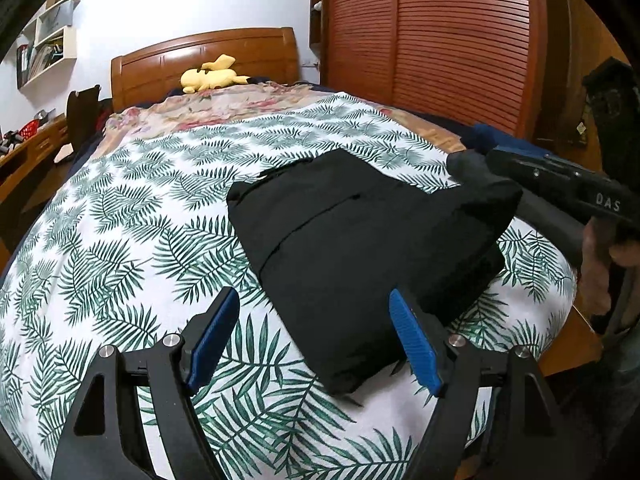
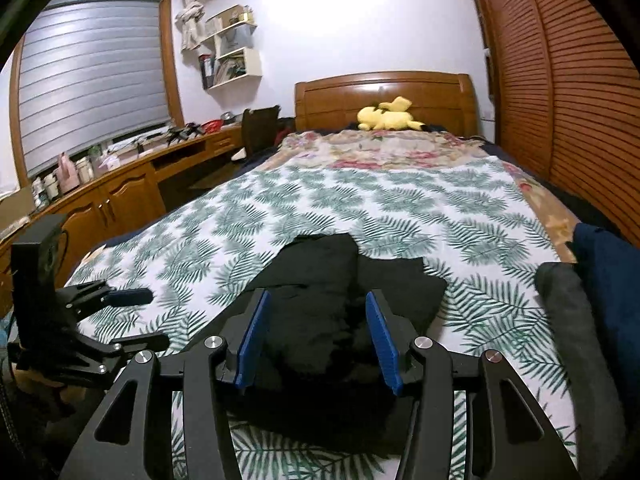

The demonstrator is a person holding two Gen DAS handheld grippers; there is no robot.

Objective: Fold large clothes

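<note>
A black garment (image 1: 352, 248), folded into a thick rectangle, lies on the leaf-print bedspread (image 1: 152, 216). My left gripper (image 1: 314, 294) hovers open over its near left corner. Its right finger (image 1: 412, 340) is above the cloth and its left finger (image 1: 216, 336) is over the bare sheet; neither pad presses on anything. In the right wrist view the black garment (image 2: 320, 280) bunches up between the blue pads of my right gripper (image 2: 316, 296), whose jaws stand apart without pinching it. The right gripper's body (image 1: 560, 184), held by a hand (image 1: 600, 272), shows at the garment's right side. My left gripper (image 2: 148, 318) is at the left.
A grey cloth (image 2: 568, 304) and a navy one (image 2: 608, 272) lie at the bed's right edge. A yellow plush toy (image 2: 386, 116) sits by the wooden headboard (image 2: 384, 96), on a floral blanket (image 2: 384, 148). A louvred wardrobe (image 2: 560, 100) is on the right, a wooden desk (image 2: 120, 184) on the left.
</note>
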